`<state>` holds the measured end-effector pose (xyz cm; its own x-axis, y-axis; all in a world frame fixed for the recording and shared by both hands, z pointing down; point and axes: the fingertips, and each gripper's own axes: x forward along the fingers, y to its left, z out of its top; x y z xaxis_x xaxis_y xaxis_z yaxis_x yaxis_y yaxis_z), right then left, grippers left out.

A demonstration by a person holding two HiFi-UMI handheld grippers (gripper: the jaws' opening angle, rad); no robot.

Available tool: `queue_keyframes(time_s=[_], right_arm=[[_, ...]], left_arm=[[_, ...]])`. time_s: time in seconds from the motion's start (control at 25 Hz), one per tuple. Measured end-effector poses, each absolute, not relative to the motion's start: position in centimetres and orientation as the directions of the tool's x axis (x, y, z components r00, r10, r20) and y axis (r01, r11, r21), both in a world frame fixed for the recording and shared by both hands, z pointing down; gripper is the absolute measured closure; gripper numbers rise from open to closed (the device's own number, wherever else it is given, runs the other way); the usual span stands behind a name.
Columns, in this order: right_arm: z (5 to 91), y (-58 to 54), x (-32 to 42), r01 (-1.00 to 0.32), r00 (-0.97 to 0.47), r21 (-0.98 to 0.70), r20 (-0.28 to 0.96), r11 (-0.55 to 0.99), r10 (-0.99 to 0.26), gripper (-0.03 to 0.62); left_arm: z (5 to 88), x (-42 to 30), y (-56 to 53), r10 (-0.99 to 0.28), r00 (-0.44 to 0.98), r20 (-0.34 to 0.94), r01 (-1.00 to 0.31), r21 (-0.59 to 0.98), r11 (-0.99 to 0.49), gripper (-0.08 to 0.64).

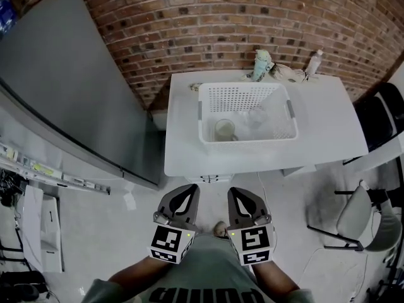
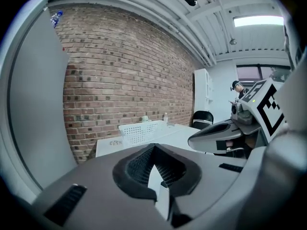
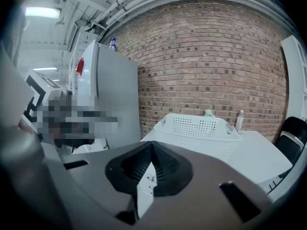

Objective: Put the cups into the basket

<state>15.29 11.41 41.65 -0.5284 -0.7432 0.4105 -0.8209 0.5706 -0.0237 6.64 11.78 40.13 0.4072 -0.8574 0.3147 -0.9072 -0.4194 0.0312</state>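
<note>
Basket (image 1: 247,113) of white perforated plastic stands on the white bench (image 1: 328,125), close to the bench edge nearest the person. Both cups lie inside it. The white cup (image 1: 224,130) sits upright in the basket's near left corner. The clear cup (image 1: 255,115) is near the basket's middle, faint against the white bottom and hard to make out in detail.

Beyond the basket, toward the brick wall (image 1: 221,24), a small bottle (image 1: 314,62) stands at the back of the bench. A tall grey cabinet (image 1: 63,87) rises to the left of the basket, off the bench. A black chair (image 1: 382,115) is to the basket's right, past the bench end.

The left gripper (image 1: 189,191) and the right gripper (image 1: 235,193) are held side by side over the floor. Both are well short of the basket and point toward it. In the left gripper view the jaws of the left gripper (image 2: 153,145) meet at their tips with nothing between them, and the basket (image 2: 141,131) shows far ahead. In the right gripper view the right gripper (image 3: 152,143) likewise has its jaws pressed together and empty, with the basket (image 3: 194,126) beyond them.
</note>
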Motion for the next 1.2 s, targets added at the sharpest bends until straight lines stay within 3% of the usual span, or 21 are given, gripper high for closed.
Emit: queue_keyframes(time_s=[1.2], right_arm=[[42.3,13.6,11.2,-0.865,-0.451,0.005,0.429,0.501,-0.783,0.583]], left_arm=[[39.8,2.5,13.1,-0.836,0.477,0.273,-0.874,0.045,-0.484,0.557]])
